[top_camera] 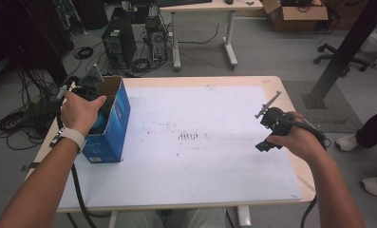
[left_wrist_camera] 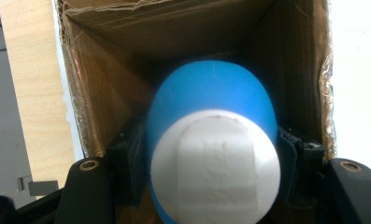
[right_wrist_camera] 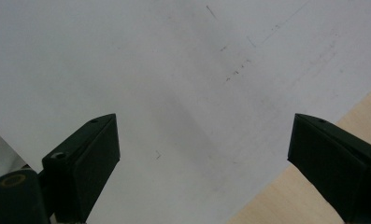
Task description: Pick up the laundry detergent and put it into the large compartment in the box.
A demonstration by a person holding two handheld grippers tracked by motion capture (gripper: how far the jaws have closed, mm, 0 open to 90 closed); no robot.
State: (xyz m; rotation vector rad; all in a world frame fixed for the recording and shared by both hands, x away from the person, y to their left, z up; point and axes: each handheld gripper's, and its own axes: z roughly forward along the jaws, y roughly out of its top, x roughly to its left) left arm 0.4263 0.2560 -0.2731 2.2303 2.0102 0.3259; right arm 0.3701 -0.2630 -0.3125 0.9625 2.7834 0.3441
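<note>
Blue cup [left_wrist_camera: 211, 140] clenched by left gripper [left_wrist_camera: 211, 182] inside box [left_wrist_camera: 314, 70], right gripper [right_wrist_camera: 202, 154] released near table edge [right_wrist_camera: 314, 186]

Blue-and-white cup [left_wrist_camera: 211, 140], blue box [top_camera: 112, 126]

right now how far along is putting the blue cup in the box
Done: the left gripper is clamped on the blue cup, already at the mouth of the open cardboard box. In hand: lowering it inside. Left: release and withdraw. The right gripper waits open over the white sheet.
</note>
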